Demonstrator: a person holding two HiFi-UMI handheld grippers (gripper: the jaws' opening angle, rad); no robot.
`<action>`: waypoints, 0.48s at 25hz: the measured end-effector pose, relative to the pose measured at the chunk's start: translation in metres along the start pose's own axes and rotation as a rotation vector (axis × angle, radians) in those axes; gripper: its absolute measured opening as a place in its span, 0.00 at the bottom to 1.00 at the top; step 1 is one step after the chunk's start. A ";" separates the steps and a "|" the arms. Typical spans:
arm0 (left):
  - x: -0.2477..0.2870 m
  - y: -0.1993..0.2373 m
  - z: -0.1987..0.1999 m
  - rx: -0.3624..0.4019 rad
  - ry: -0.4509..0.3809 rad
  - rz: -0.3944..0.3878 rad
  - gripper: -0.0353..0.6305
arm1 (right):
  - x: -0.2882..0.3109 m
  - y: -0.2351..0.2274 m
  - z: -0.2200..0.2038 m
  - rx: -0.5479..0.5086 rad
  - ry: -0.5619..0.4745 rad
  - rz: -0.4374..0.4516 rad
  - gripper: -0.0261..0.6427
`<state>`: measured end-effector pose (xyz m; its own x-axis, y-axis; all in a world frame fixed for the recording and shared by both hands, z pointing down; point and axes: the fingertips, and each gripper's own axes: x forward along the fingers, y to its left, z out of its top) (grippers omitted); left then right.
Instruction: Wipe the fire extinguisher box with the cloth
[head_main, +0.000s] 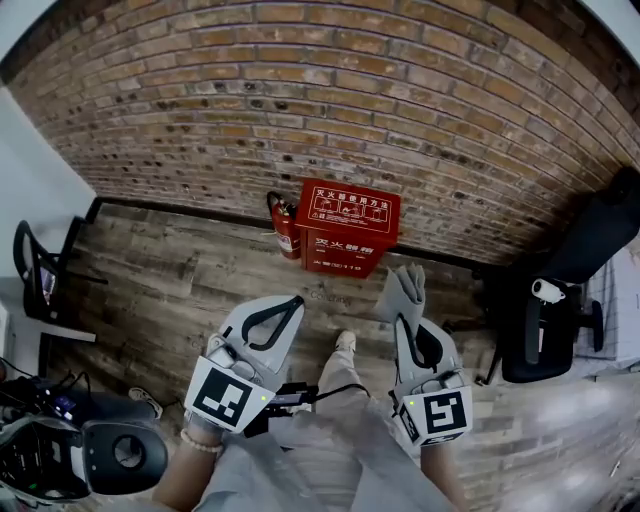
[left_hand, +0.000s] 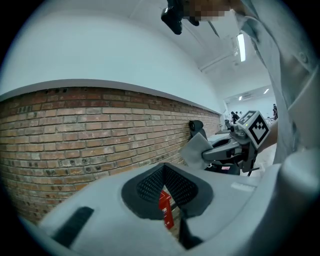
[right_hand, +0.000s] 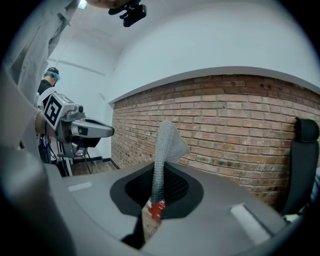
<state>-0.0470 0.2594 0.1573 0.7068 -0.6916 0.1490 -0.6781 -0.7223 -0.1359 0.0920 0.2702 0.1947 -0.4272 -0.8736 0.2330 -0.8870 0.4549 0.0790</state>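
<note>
1. Between the jaws of the right gripper (right_hand: 159, 172) there's a grey knitted cloth (right_hand: 167, 142). The jaws are clamped on its lower end, and the rest sticks up and forward past the tips like a little flag. The head view shows the same thing, with the cloth (head_main: 403, 288) poking out ahead of the gripper (head_main: 403, 318).

2. The left gripper (left_hand: 163, 167) has its jaws closed tip to tip with nothing in them. You just see through the loop of the pads to a sliver of red. It hangs beside the right one, both at about the same height in front of the person.

3. Further out, the red metal fire extinguisher box (head_main: 345, 228) sits on the grey wooden plank floor (head_main: 180, 290), backed up against the brown brick wall (head_main: 350, 100). A red cylinder extinguisher (head_main: 285, 225) stands just beside the box on its left, and a black office chair (head_main: 560, 290) is off to the right, well apart.

4. My read is that this is the approach step. The cloth's in hand, but it's well short of the box and no wiping has started.

5. The next move probably means going forward and down until the loose end of the cloth lies flat on the box's top panel, then sweeping across it. That floppy end could fold under, so the jaws may need to come in at a low angle. The left gripper looks free to steady the box if it slides.
</note>
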 end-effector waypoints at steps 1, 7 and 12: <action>0.009 0.004 0.000 -0.003 0.003 0.005 0.05 | 0.008 -0.007 -0.001 0.003 0.005 0.009 0.07; 0.068 0.032 -0.004 -0.068 0.036 0.051 0.05 | 0.061 -0.052 -0.009 0.012 0.076 0.083 0.07; 0.117 0.053 -0.005 -0.114 0.061 0.092 0.05 | 0.100 -0.091 -0.010 0.014 0.084 0.140 0.07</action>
<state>-0.0013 0.1403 0.1725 0.6296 -0.7505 0.2008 -0.7602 -0.6485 -0.0402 0.1317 0.1433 0.2202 -0.5310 -0.7841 0.3213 -0.8225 0.5681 0.0271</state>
